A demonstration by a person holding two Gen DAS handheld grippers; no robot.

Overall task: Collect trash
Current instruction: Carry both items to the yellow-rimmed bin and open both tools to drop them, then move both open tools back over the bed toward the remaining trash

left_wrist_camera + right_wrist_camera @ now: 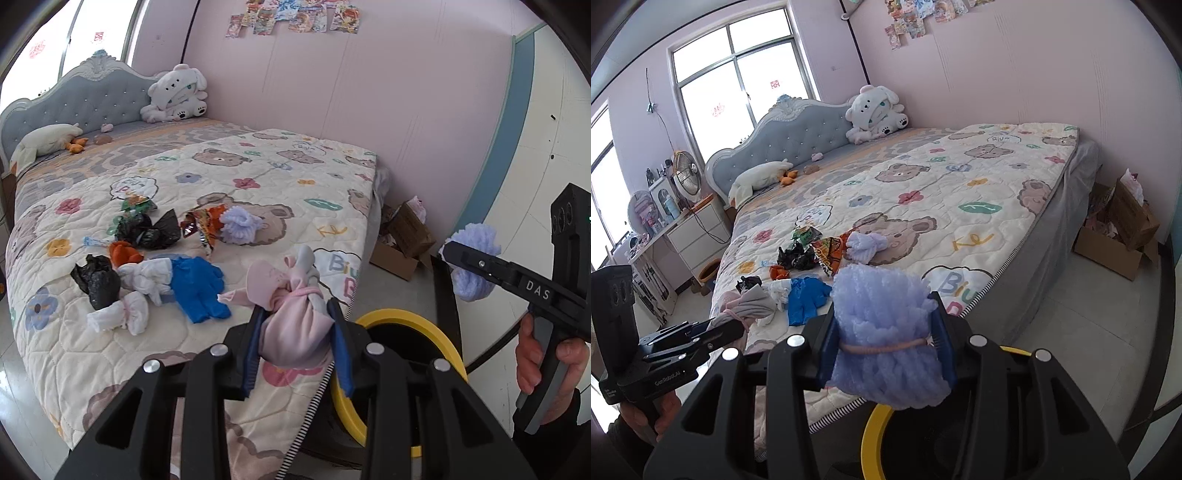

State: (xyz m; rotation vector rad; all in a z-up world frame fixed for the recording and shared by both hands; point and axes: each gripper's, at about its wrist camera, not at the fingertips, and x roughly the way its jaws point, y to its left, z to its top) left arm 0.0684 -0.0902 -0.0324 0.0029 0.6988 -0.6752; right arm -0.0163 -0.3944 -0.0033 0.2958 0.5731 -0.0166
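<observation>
On the bear-print quilt (pixel 229 173), a scatter of trash is seen, taken from left to right: a crumpled black plastic bag (pixel 96 280) lies farthest left, with white cloth bundles (pixel 140 291) touching it, and a blue rubber glove (pixel 199 288) is spread just right of those. Behind the glove, an orange scrap (pixel 123 253), a second black bag (pixel 155 230) and striped snack wrappers (pixel 201 225) are clustered, and a lilac fluffy bundle (pixel 240 223) rests at the right end of the cluster.

Nearer than the glove, at the quilt's edge, a pink-and-grey knotted cloth bundle (pixel 291 314) is pinched between the blue pads of the left gripper (pixel 295 343) — held clear of the quilt. Right of the quilt's edge, a yellow-rimmed bin (pixel 402 317) stands on the floor. Above the bin, a second lilac fluffy ball (pixel 886 332), tied with a pink band, is clamped by the right gripper (pixel 884 347). A cardboard box (pixel 404 240) sits beyond the quilt's far corner.
</observation>
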